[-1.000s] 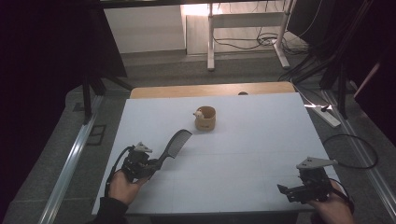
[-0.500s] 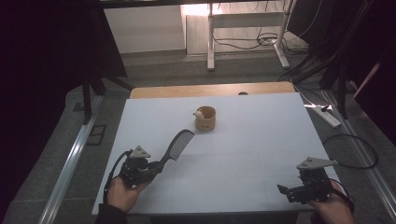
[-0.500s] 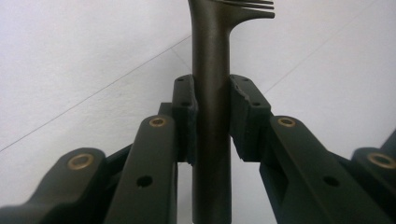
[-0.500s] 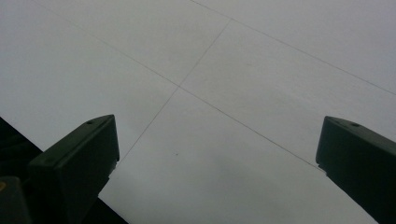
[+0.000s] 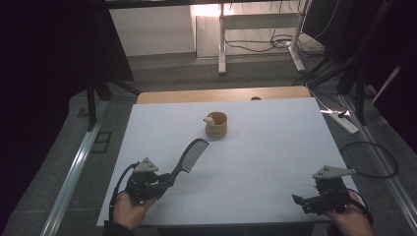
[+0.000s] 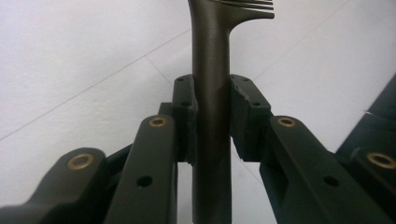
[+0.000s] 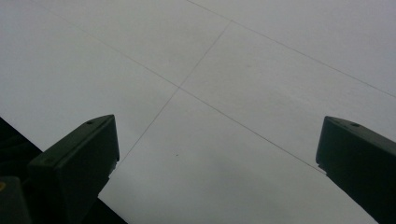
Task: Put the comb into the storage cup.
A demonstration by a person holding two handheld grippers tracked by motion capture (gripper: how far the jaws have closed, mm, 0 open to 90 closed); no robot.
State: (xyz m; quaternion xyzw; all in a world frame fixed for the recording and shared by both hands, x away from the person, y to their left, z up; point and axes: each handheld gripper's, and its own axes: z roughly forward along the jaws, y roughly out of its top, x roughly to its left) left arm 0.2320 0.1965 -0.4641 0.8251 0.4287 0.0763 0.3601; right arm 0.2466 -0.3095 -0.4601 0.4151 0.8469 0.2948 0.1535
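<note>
A dark comb [image 5: 188, 156] slants up and to the right over the white table [image 5: 260, 147], its handle clamped in my left gripper [image 5: 167, 180] at the front left. In the left gripper view the two jaws press on the comb handle [image 6: 211, 93] from both sides, with the teeth at the top edge. A small wooden cup [image 5: 217, 124] with something pale at its rim stands in the middle of the far half of the table. My right gripper [image 5: 299, 201] rests near the front right corner, jaws wide apart over bare table [image 7: 219, 107], holding nothing.
A wooden strip [image 5: 221, 94] borders the table's far edge. A power strip [image 5: 344, 121] and cables lie on the floor at the right. Dark stands and a desk frame [image 5: 222, 39] are beyond the table.
My left gripper with the comb has drifted slightly back toward the front edge. The right gripper has stayed put.
</note>
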